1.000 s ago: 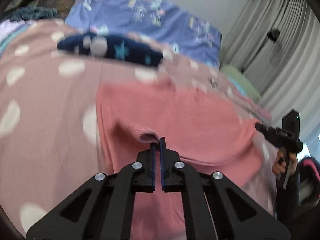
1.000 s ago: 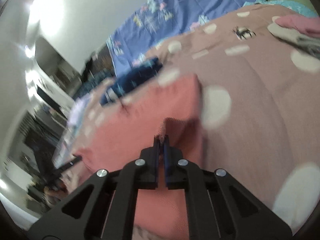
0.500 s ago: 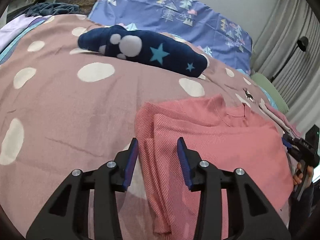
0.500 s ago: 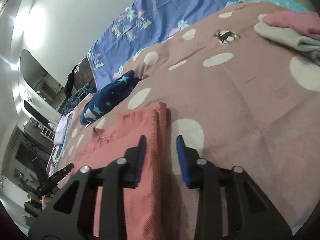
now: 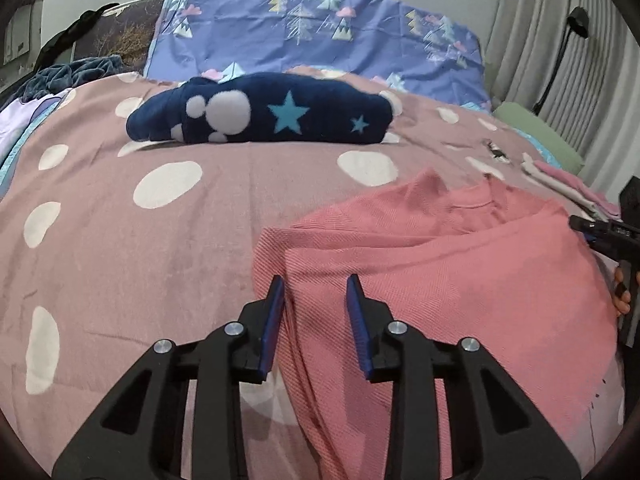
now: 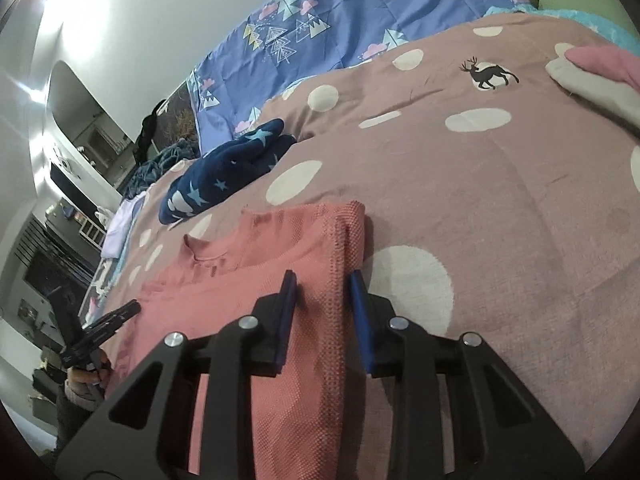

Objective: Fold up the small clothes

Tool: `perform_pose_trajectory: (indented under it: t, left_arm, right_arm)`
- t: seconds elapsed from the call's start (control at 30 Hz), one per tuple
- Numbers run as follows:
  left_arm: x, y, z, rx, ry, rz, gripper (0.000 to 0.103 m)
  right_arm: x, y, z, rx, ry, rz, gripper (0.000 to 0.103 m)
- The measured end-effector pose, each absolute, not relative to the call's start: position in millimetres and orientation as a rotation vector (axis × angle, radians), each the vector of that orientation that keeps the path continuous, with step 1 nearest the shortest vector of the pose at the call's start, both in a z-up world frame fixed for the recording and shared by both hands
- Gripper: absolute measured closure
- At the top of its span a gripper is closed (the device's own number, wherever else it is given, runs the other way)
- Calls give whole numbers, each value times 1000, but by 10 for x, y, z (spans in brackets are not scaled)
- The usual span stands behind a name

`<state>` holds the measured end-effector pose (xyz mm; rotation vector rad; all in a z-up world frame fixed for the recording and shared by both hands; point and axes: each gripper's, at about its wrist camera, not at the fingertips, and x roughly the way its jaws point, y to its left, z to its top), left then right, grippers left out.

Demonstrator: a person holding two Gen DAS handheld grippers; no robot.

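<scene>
A pink knit top lies flat on the spotted pink bedspread, its side parts folded inward. My left gripper is open and empty over the top's left folded edge. My right gripper is open and empty over the top's right folded edge. The right gripper also shows at the far right of the left wrist view, and the left gripper at the far left of the right wrist view.
A folded navy star-print garment lies further up the bed. A small stack of folded pink and grey clothes sits at the right. A blue patterned pillow is at the head; curtains hang at the right.
Both grippers were shut on the pink top's edges a second ago. They laid the fabric down, opened and let go, and now hover just above the folded edges.
</scene>
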<state>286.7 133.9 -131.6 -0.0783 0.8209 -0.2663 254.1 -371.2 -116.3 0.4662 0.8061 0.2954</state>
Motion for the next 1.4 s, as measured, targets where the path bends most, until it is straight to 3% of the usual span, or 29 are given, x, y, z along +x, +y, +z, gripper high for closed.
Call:
perform_pose_trajectory:
  t: [0.07, 0.1, 0.17, 0.57, 1.0, 1.1, 1.2, 1.23, 1.27, 1.3, 1.4]
  left_arm:
    - [2920, 1328, -1345, -81, 844, -269, 69]
    - [2939, 1324, -1347, -83, 846, -272, 71]
    - [2925, 1318, -1306, -86, 826, -267, 98]
    - [2711, 1218, -688, -49, 620, -250, 99]
    - [3031, 1210, -750, -20, 588, -181, 98]
    - [3284, 1116, -1044, 63, 666, -136, 96]
    - [3476, 1047, -1426, 100, 838, -144, 92]
    - [3434, 1062, -1350, 93, 806, -142, 88]
    - [3388, 1078, -1281, 86, 778, -143, 73]
    - [3341, 1083, -1234, 87, 761, -141, 67]
    - [3151, 1029, -1114, 135, 761, -134, 65]
  right_arm:
    - [2533, -3729, -1154, 474, 801, 296, 76]
    - [2532, -3719, -1148, 470, 797, 302, 84]
    - [2527, -3697, -1136, 458, 793, 312, 93]
    - [2443, -3621, -751, 417, 686, 305, 96]
    - [2824, -3608, -705, 407, 667, 284, 94]
    - [3115, -3587, -954, 343, 752, 192, 86]
    - [3190, -3705, -1276, 402, 844, 161, 88]
    - [3135, -3763, -1272, 427, 828, 166, 86]
    - [3091, -3810, -1243, 441, 824, 165, 78]
    - [3052, -3845, -1220, 448, 818, 164, 70]
    - [2860, -3972, -1172, 457, 795, 177, 70]
